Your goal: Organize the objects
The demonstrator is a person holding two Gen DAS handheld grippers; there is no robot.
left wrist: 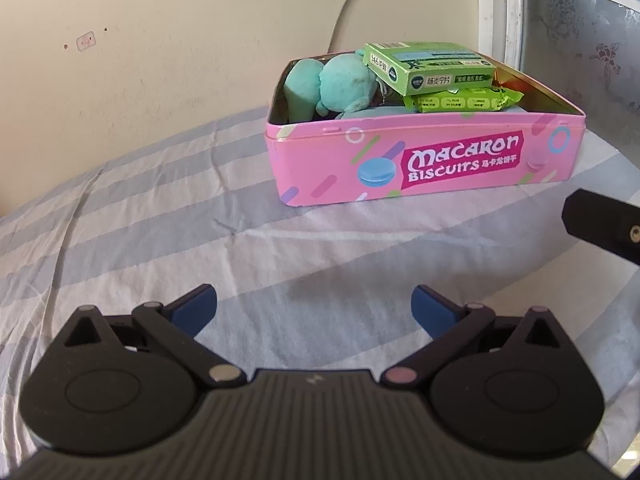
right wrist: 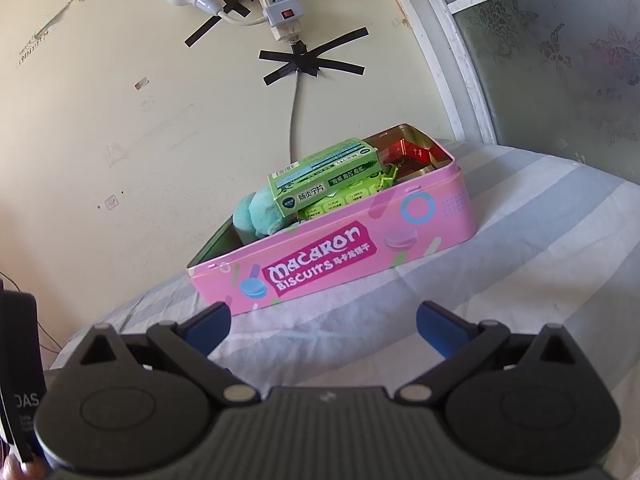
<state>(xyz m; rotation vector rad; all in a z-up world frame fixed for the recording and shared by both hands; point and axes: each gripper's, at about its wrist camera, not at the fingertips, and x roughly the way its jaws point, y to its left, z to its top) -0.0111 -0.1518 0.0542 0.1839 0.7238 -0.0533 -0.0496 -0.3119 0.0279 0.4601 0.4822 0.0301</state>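
pink tin [left wrist: 420, 160] reads "Macaron Biscuits"

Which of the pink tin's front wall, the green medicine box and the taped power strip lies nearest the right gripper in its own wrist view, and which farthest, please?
From the right gripper:
1. Pink tin, front wall just ahead on the bedsheet.
2. Green medicine box, atop the tin's contents.
3. Power strip, high on the wall behind.

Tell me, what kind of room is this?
Probably a bedroom at home. The pink biscuit tin sits on a striped bedsheet like a bed's, against a scuffed wall with a power strip taped up, beside a frosted flowery window. A teal plush toy lies in the tin.
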